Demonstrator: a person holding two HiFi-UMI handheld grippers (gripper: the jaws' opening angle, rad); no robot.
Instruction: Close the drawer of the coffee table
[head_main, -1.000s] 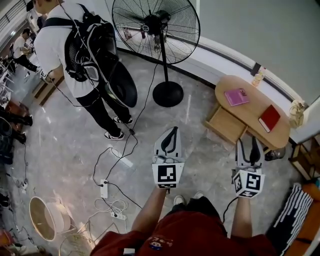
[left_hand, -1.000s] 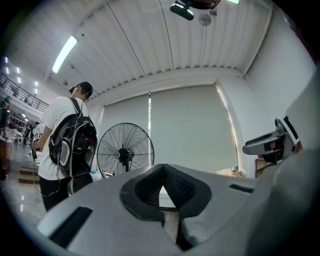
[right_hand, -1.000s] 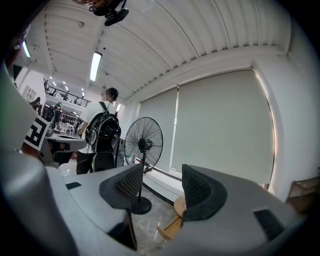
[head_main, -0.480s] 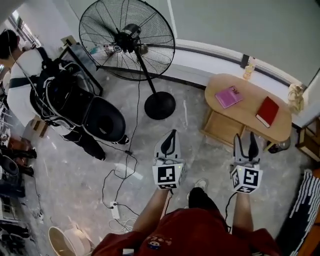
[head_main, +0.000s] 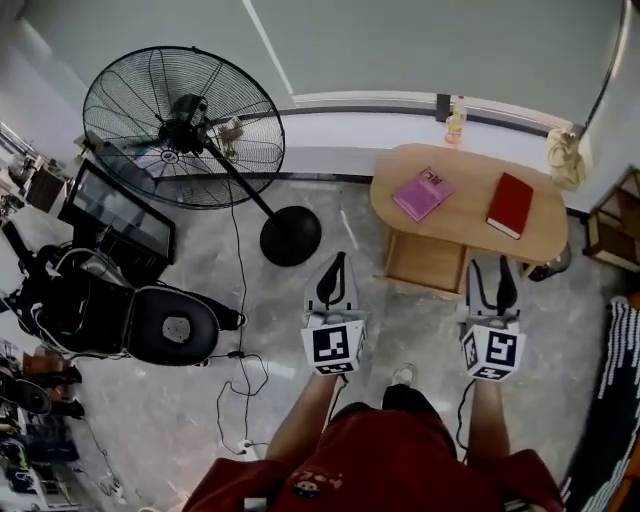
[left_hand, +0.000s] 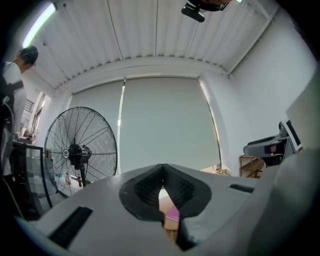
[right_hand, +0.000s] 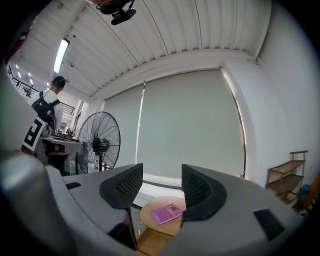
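The oval wooden coffee table (head_main: 470, 228) stands by the wall, with a pink book (head_main: 423, 193) and a red book (head_main: 510, 204) on top. Its drawer (head_main: 425, 262) is pulled out towards me, under the table's left half. My left gripper (head_main: 337, 262) is shut and empty, held level over the floor, left of the drawer. My right gripper (head_main: 492, 272) is open and empty, just short of the table's front edge. The right gripper view shows the gripper (right_hand: 162, 182) open, with the pink book (right_hand: 167, 213) and table (right_hand: 150, 217) between its jaws. The left gripper (left_hand: 161, 172) shows its tips touching.
A tall standing fan (head_main: 185, 125) with a round base (head_main: 290, 235) stands left of the table. A person with a black backpack (head_main: 70, 310) and a monitor (head_main: 120, 215) are at far left. Cables (head_main: 240, 385) trail on the floor. A wooden shelf (head_main: 612, 225) stands at right.
Both grippers have moved across the floor towards the coffee table, which now lies closer and more central. The person with the backpack has slid to the far left. The jaws are unchanged.
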